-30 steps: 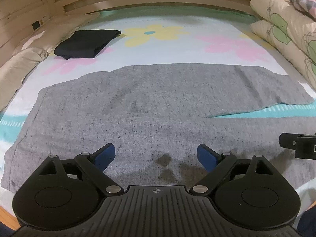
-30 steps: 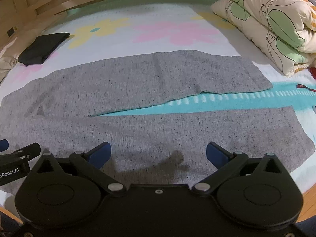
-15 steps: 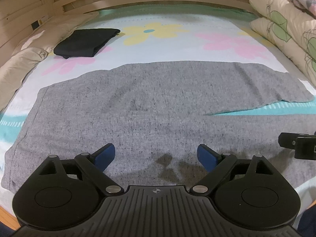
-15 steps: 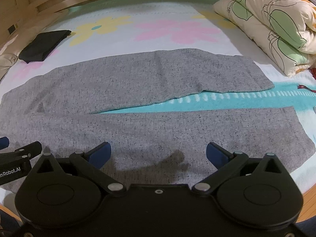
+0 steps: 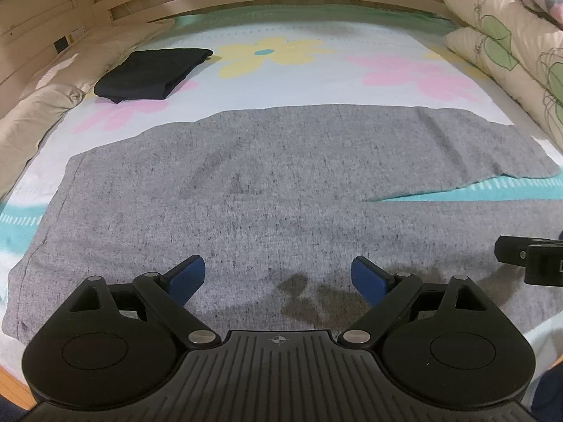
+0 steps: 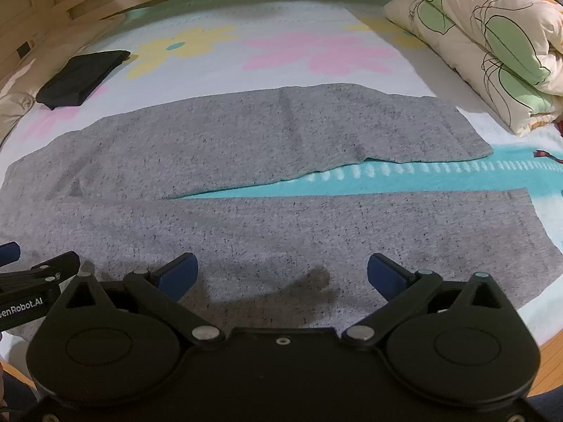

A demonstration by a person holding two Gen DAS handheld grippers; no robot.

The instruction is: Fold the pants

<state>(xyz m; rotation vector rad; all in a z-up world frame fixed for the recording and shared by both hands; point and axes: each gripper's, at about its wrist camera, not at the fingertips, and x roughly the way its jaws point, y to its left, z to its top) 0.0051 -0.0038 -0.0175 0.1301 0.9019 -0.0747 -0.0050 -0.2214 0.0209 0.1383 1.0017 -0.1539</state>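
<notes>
Beyond both grippers' wide-spread, empty fingers (image 5: 186,276), the grey pants (image 6: 246,161) lie flat with their long axis crosswise, waistband left, legs pointing right

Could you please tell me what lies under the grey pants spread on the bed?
The grey pants lie flat on the flowered bedsheet; its teal stripe shows between the legs. Anything beneath the fabric is covered.

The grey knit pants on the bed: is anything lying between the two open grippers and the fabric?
Nothing visible is in the way. The grey knit pants lie spread flat directly under the left gripper and the right gripper, both open. The folded black garment lies apart, farther back on the flowered bedsheet.
</notes>
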